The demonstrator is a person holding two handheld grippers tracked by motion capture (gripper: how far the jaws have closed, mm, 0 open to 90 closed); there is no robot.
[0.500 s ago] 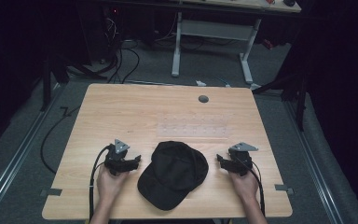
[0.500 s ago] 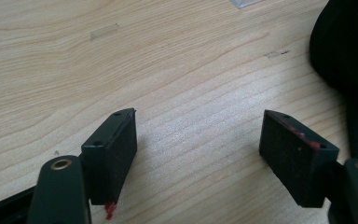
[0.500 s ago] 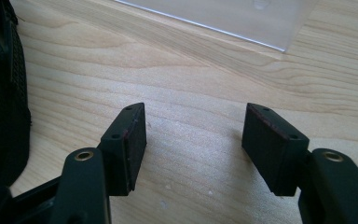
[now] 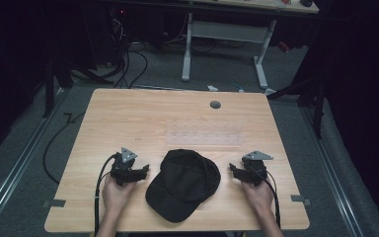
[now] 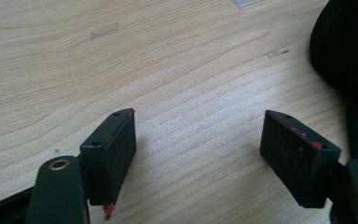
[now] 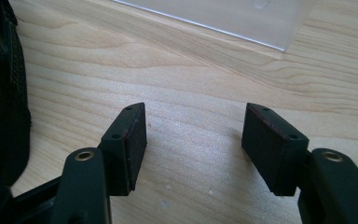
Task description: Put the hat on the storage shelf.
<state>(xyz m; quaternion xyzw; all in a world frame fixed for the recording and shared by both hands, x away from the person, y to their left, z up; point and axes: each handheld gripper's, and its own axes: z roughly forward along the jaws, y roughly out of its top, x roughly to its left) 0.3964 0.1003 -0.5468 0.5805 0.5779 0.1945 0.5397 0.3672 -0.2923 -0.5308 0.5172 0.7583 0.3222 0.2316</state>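
Black fabric baseball cap [image 4: 183, 183] sits between your grippers. Left gripper [image 4: 140, 172] at 9 o'clock and right gripper [image 4: 233, 171] at 3 o'clock, both released, empty. Probably pinch opposite edges evenly.

This looks like a lab: a wooden counter [image 4: 128, 118] stands on grey carpet, with black cables [image 4: 128, 64] and dark machines [image 4: 98, 29] behind.

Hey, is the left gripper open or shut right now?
Open. The left gripper has its two black jaws spread wide, with bare wooden table between them and nothing held.
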